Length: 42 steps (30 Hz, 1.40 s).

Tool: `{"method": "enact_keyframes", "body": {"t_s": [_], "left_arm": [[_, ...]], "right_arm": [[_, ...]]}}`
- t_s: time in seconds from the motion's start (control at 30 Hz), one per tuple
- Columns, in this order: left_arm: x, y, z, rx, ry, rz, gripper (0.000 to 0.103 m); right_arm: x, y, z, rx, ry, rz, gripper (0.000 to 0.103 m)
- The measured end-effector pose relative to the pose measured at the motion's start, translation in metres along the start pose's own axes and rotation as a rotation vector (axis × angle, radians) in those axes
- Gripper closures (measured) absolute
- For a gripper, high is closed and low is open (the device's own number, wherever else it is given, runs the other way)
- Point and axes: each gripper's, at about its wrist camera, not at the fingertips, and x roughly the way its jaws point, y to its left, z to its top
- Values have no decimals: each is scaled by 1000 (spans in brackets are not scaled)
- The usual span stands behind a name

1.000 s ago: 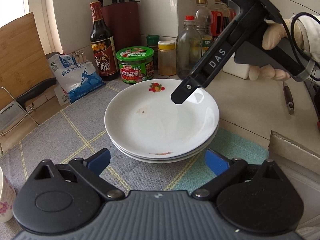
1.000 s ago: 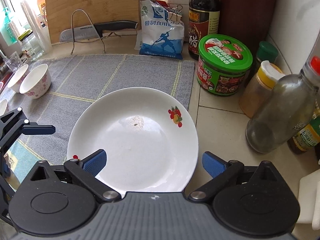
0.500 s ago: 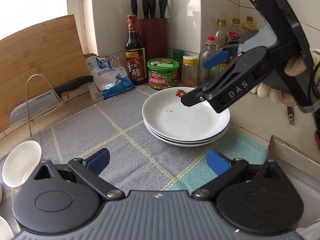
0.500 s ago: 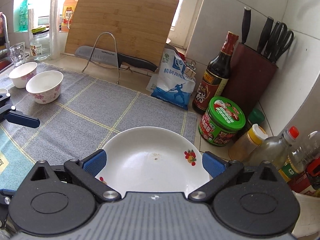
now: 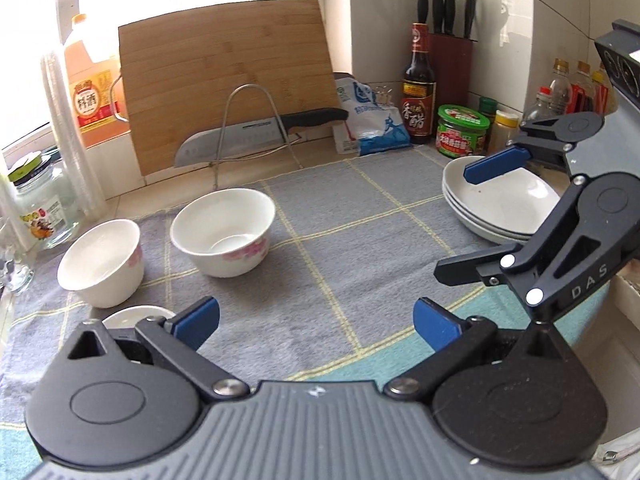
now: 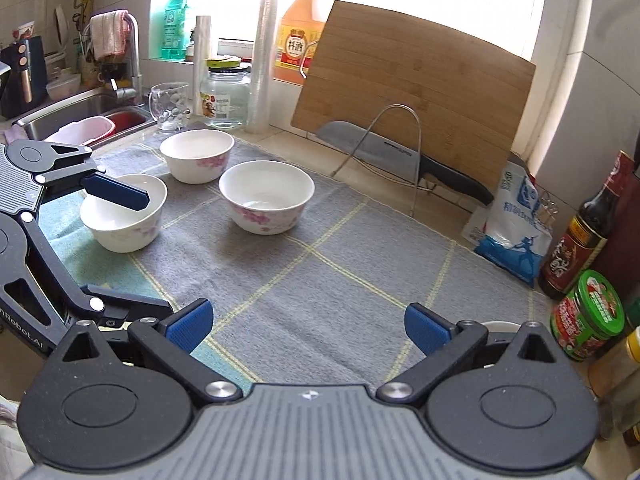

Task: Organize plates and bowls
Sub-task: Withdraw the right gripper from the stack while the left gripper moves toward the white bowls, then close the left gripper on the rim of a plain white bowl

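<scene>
A stack of white plates (image 5: 500,204) sits at the right end of the grey checked mat (image 5: 320,208); only a sliver of its rim (image 6: 496,324) shows behind my right finger. Three white bowls with pink flowers stand on the mat's left half: one (image 6: 266,196) nearest the middle, one (image 6: 198,154) further back, one (image 6: 124,216) by my left gripper. My left gripper (image 5: 316,324) is open and holds nothing; the nearest bowl (image 5: 132,316) is half hidden behind its left finger. My right gripper (image 6: 308,326) is open and holds nothing, hovering left of the plates.
A bamboo cutting board (image 5: 224,76) leans at the back, with a cleaver (image 5: 248,136) on a wire rack in front. A salt bag (image 5: 372,124), a dark sauce bottle (image 5: 418,88), a green-lidded jar (image 5: 462,130) and other bottles crowd the right corner. A sink (image 6: 80,116), a glass jar (image 6: 224,96) and a glass cup lie to the left.
Both grippers have pulled back from the plate stack and swung left, so the bowls now fill the views. Both stayed open. The plates have not moved.
</scene>
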Motion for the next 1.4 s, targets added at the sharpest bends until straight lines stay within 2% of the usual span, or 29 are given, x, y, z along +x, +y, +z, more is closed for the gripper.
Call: {"method": "enact_keyframes", "body": {"t_s": [0.2, 0.4, 0.73, 0.97, 1.1, 1.2, 1.4], "left_arm": [[-8, 44, -19, -33, 34, 106, 1], [-9, 87, -32, -67, 70, 139, 1], [8, 148, -42, -149, 101, 89, 1], [27, 166, -43, -153, 133, 60, 4], [33, 171, -42, -146, 145, 28, 16], [35, 171, -42, -140, 151, -3, 24], [39, 168, -41, -116, 160, -55, 32]], "right_arm": [[19, 30, 13, -10, -15, 85, 0], [42, 64, 23, -34, 2, 163, 0], [78, 115, 39, -61, 21, 207, 0], [98, 138, 49, -68, 25, 211, 0], [106, 146, 53, -79, 24, 203, 2], [110, 149, 56, -76, 26, 208, 9], [111, 153, 58, -82, 26, 202, 16]]}}
